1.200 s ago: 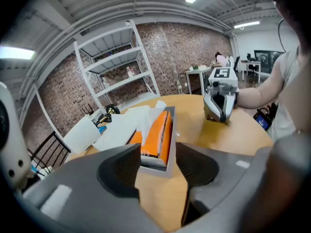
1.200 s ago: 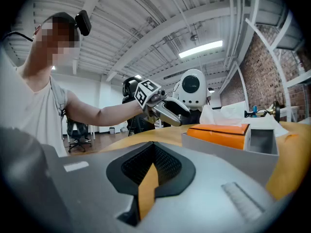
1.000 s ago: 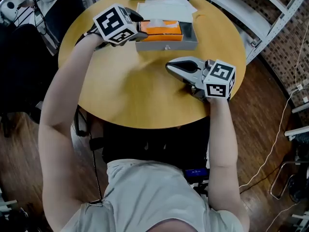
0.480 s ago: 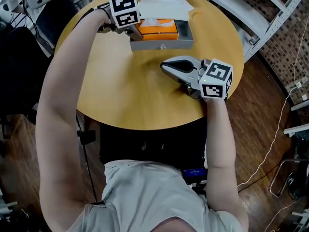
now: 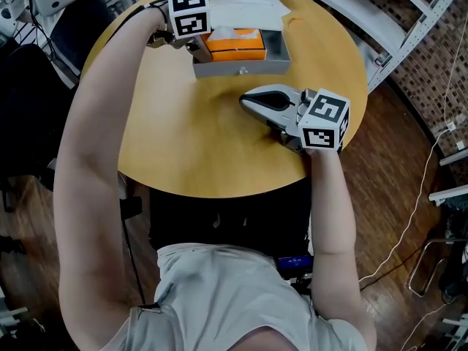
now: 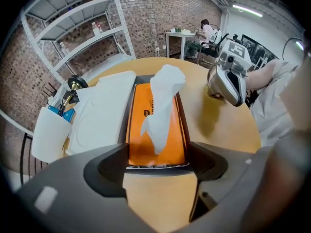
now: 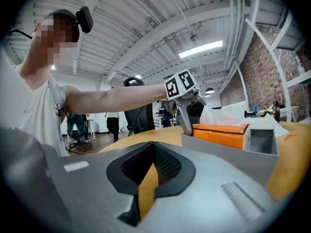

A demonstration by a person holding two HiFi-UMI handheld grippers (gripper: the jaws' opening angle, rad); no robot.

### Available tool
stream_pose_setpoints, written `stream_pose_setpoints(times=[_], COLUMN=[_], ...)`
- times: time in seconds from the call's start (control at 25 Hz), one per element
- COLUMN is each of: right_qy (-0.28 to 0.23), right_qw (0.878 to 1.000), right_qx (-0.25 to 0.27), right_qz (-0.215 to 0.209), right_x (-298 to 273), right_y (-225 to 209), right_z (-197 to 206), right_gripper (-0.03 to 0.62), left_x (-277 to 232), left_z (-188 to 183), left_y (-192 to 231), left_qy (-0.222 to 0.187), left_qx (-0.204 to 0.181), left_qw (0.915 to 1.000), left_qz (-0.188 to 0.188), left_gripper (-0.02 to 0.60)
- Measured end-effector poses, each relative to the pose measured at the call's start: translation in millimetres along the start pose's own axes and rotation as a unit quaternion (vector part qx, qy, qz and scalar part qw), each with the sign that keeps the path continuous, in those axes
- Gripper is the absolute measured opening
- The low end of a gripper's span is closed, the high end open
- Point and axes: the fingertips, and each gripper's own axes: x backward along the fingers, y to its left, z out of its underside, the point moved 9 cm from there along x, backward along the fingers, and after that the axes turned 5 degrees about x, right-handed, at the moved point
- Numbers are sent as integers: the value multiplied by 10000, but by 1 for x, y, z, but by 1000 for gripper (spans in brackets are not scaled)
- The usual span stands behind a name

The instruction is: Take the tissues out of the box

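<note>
An orange tissue box (image 5: pixel 235 44) lies in a grey tray (image 5: pixel 241 68) at the far side of the round table. A white tissue (image 6: pixel 163 103) stands up from its slot. My left gripper (image 5: pixel 197 46) hovers at the box's left end and looks along the box (image 6: pixel 146 140). Its jaws (image 6: pixel 155 166) stand wide and are closing, with nothing pressed between the pads. My right gripper (image 5: pixel 250 102) rests on the tabletop in front of the tray, shut and empty, pointing left (image 7: pixel 148 181).
A flat pile of white sheets (image 6: pixel 104 110) lies beside the tray on its far side (image 5: pixel 245 9). A white cup with pens (image 6: pixel 48 135) stands past it. Metal shelving (image 5: pixel 380 20) stands right of the wooden table (image 5: pixel 183 137).
My left gripper has moved from over the box's front left corner toward the table's far side, at the box's left end. The right gripper has stayed put.
</note>
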Motion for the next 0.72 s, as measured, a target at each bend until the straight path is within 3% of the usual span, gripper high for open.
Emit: stream_pose_setpoints(times=[0.16, 0.28, 0.44, 0.56, 0.72], right_qy=[12, 12, 18, 22, 2], right_qw=[10000, 10000, 10000, 10000, 10000], right_qx=[-2, -7, 9, 1, -35], right_qz=[2, -5, 8, -6, 2], right_x=[0, 0, 0, 0, 1], right_y=[0, 0, 0, 0, 0], right_z=[0, 1, 1, 2, 1], right_gripper=[2, 2, 2, 2, 2], left_x=[-5, -1, 3, 23, 61], left_z=[2, 2, 4, 3, -1], left_y=[1, -1, -3, -6, -24], left_qy=[-37, -223, -448, -910, -1567], left_qx=[-4, -207, -278, -325, -742], left_qw=[10000, 9995, 9984, 9945, 9833], left_qz=[20, -96, -180, -399, -549], left_gripper=[346, 266, 250, 250, 252])
